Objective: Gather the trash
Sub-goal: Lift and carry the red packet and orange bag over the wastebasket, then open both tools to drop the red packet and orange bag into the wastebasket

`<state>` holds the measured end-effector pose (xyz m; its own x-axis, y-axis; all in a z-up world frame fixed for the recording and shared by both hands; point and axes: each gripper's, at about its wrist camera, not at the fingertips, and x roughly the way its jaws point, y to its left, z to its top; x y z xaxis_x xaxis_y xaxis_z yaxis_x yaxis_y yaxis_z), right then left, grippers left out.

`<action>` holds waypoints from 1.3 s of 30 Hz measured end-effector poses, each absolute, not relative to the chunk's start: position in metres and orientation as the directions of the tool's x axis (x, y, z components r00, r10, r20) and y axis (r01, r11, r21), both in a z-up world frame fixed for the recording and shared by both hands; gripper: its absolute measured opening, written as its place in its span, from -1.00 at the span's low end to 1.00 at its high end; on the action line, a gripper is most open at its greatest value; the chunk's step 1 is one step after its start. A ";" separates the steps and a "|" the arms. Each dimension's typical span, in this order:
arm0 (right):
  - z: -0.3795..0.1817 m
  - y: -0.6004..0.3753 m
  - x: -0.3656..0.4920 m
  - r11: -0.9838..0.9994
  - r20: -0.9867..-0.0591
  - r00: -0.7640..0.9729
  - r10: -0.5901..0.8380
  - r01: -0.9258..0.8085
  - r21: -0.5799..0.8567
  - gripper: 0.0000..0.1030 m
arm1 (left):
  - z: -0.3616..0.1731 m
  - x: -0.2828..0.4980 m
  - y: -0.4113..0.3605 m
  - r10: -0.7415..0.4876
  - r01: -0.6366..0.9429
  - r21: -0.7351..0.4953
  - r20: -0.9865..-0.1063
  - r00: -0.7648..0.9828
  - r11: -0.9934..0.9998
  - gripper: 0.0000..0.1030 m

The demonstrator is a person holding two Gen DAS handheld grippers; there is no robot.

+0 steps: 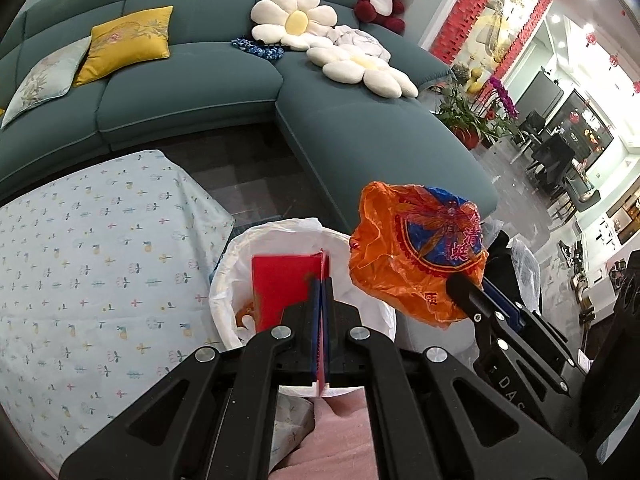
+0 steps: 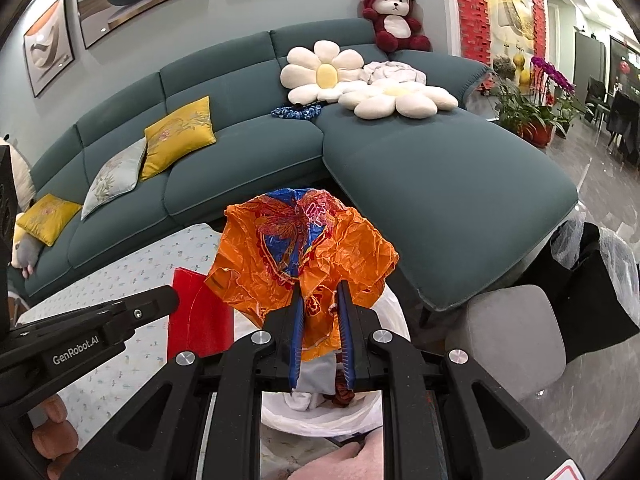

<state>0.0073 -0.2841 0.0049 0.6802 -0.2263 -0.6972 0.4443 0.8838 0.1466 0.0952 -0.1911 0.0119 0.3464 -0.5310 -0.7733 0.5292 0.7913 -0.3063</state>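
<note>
My left gripper (image 1: 320,284) is shut on a flat red card envelope (image 1: 284,288) and holds it upright over the white-lined trash bin (image 1: 240,248). My right gripper (image 2: 320,292) is shut on a crumpled orange and blue plastic wrapper (image 2: 304,244), held above the same bin (image 2: 320,420). The wrapper also shows in the left wrist view (image 1: 416,256), just right of the envelope. The envelope shows in the right wrist view (image 2: 196,312), left of the wrapper. Orange scraps lie inside the bin.
A table with a pale flowered cloth (image 1: 88,264) stands left of the bin. A teal corner sofa (image 1: 200,92) with cushions lies beyond. A grey stool (image 2: 512,332) and black bags (image 2: 592,292) stand to the right.
</note>
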 end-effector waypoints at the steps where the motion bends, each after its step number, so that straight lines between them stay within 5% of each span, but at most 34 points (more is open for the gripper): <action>1: 0.004 -0.285 0.007 0.883 -0.698 0.680 -0.226 0.445 0.148 -0.71 | 0.012 0.095 -0.192 -0.531 0.531 -0.305 -0.774 0.346 0.791 -0.99; 5: 0.002 -0.286 0.007 0.881 -0.701 0.676 -0.228 0.450 0.148 -0.71 | 0.009 0.096 -0.196 -0.541 0.532 -0.318 -0.770 0.339 0.785 -0.96; 10: 0.001 -0.287 0.008 0.876 -0.706 0.669 -0.232 0.459 0.147 -0.71 | 0.006 0.100 -0.195 -0.542 0.513 -0.325 -0.761 0.357 0.794 -0.22; 39: -0.013 -0.253 0.043 0.912 -0.736 0.655 -0.170 0.387 0.134 -0.48 | 0.001 0.109 -0.140 -0.407 0.415 -0.212 -0.786 0.465 0.885 -0.19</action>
<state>0.0429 -0.2528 -0.0132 0.6551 -0.1700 -0.7362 0.3873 0.9122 0.1340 0.1091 -0.1403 0.0015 0.4653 -0.4071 -0.7860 0.4153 0.8846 -0.2123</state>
